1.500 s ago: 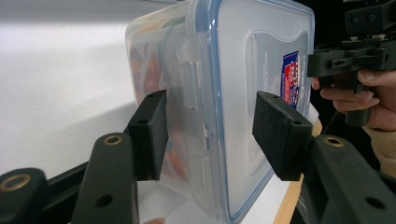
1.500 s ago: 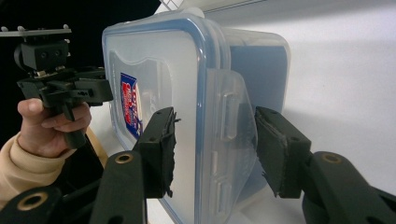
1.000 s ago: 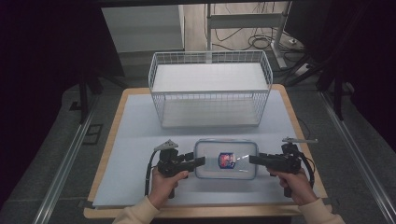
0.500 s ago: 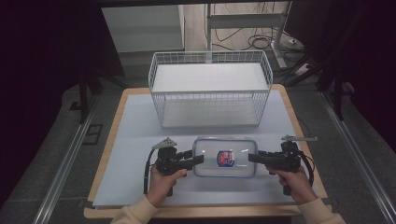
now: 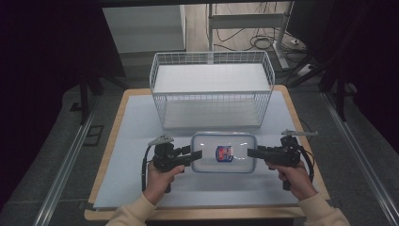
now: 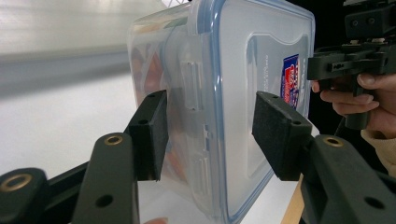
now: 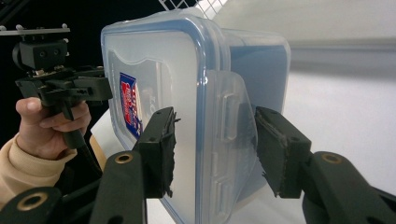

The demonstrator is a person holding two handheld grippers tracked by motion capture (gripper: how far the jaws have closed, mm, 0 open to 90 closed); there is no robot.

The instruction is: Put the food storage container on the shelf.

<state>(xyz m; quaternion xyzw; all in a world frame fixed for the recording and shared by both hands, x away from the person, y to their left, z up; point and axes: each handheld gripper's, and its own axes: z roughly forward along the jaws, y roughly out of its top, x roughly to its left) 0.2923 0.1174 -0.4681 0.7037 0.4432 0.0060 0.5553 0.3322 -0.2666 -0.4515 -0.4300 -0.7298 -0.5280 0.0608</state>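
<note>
— Container first: where does it sit?

— Flat on the pale mat of the desk, near the front edge, just in front of the white wire basket. It is a clear plastic box with a blue-sealed lid and a small red and blue label on top.

— And the two claws?

— One at each short end. The left claw comes in from the left, held in the person's left hand; the right claw comes in from the right, held in the right hand.

— Is the left claw clenched on it?

— In the left gripper view its two pads straddle the container's end, one over the lid, one on the body side, by the lid's latch flap. The jaws are as closed as they go, so it is grasping the container.

— The right one?

— Its jaws straddle the opposite end the same way, around that latch flap. The pads look very close to the plastic, but whether they press on it cannot be told.

— Anything inside?

— Orange and reddish shapes show through the wall; what they are is unclear.
</note>
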